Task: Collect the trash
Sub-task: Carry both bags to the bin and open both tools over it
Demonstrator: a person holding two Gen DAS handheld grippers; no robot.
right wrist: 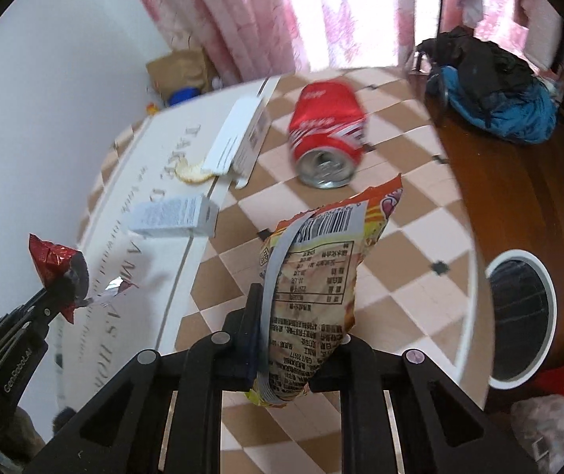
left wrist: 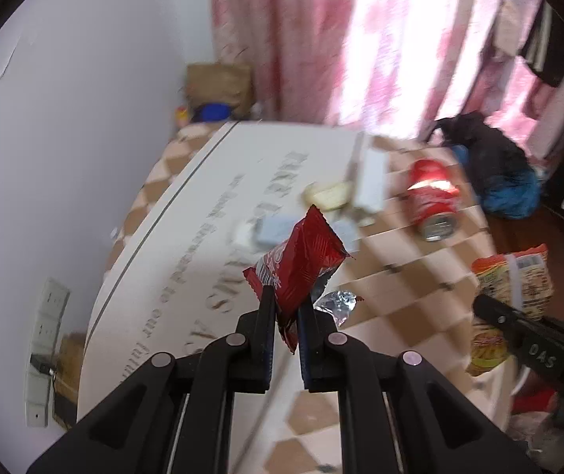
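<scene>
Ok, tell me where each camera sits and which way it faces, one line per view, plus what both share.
Left wrist: sits on the left gripper, looking down along its fingers at the table; its jaws pinch a red wrapper; the right gripper's tip shows at right.
Right wrist: sits on the right gripper, looking down at the table; its jaws clamp a snack bag; the left gripper shows at lower left.
Shared: red can, white boxes, pink curtain.
</scene>
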